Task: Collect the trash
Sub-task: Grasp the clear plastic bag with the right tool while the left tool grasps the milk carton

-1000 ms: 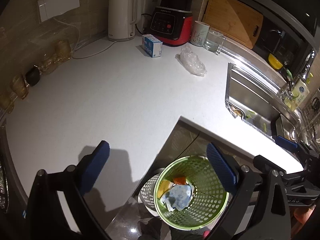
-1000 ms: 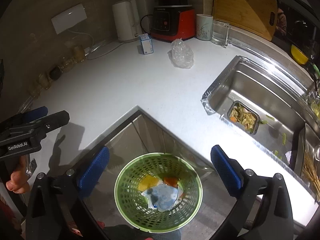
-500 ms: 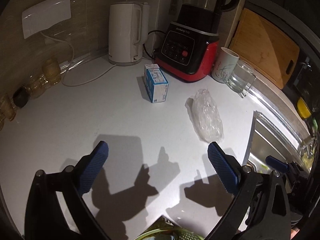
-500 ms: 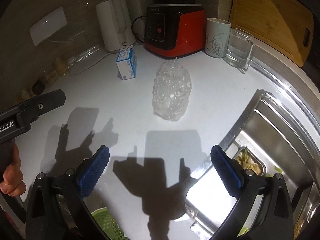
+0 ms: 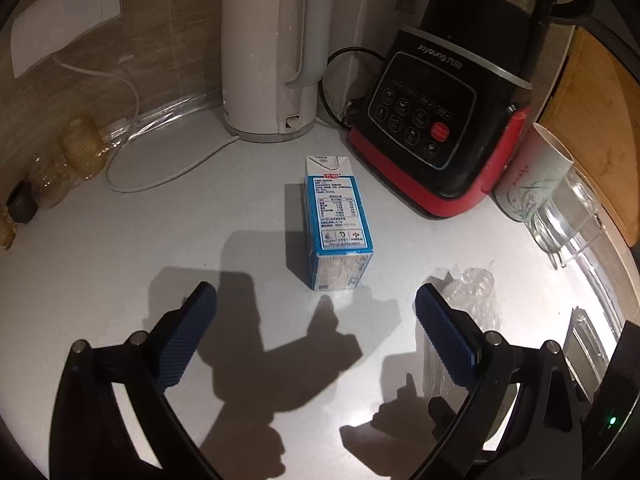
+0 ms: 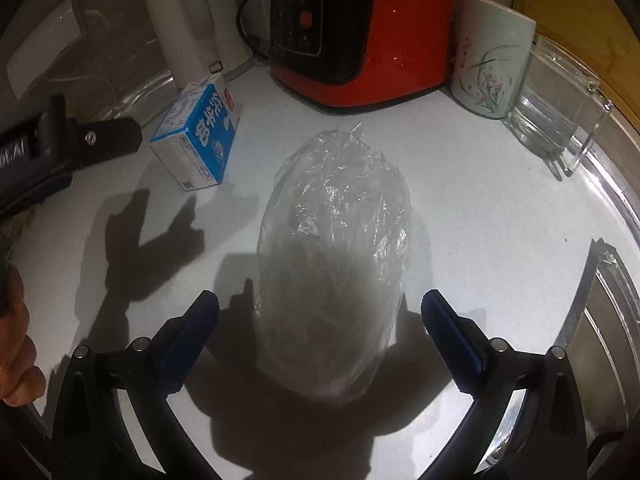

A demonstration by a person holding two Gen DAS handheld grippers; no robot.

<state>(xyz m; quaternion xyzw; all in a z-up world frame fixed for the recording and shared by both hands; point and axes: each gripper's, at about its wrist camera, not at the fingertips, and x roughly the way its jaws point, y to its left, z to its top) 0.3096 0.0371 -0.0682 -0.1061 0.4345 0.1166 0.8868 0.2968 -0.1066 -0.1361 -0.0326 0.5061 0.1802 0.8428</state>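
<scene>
A blue and white milk carton [image 5: 338,228] lies on the white counter, just ahead of my left gripper [image 5: 316,312], which is open and empty. The carton also shows in the right wrist view [image 6: 200,136]. A crumpled clear plastic bag [image 6: 336,248] lies on the counter; its near end sits between the fingers of my open right gripper [image 6: 320,316]. The bag's edge shows in the left wrist view [image 5: 476,300], behind the right finger. The left gripper's body [image 6: 60,148] shows at the left of the right wrist view.
A white kettle [image 5: 272,52] and a red and black blender base [image 5: 436,128] stand at the back. A flowered mug [image 6: 492,56] and a glass mug [image 6: 556,112] stand right of the blender. The steel sink [image 6: 600,320] lies at the right. Small jars [image 5: 80,148] line the left wall.
Both grippers have moved from above the green trash basket forward over the counter. The left one has closed in on the carton, the right one on the plastic bag. The basket has left view.
</scene>
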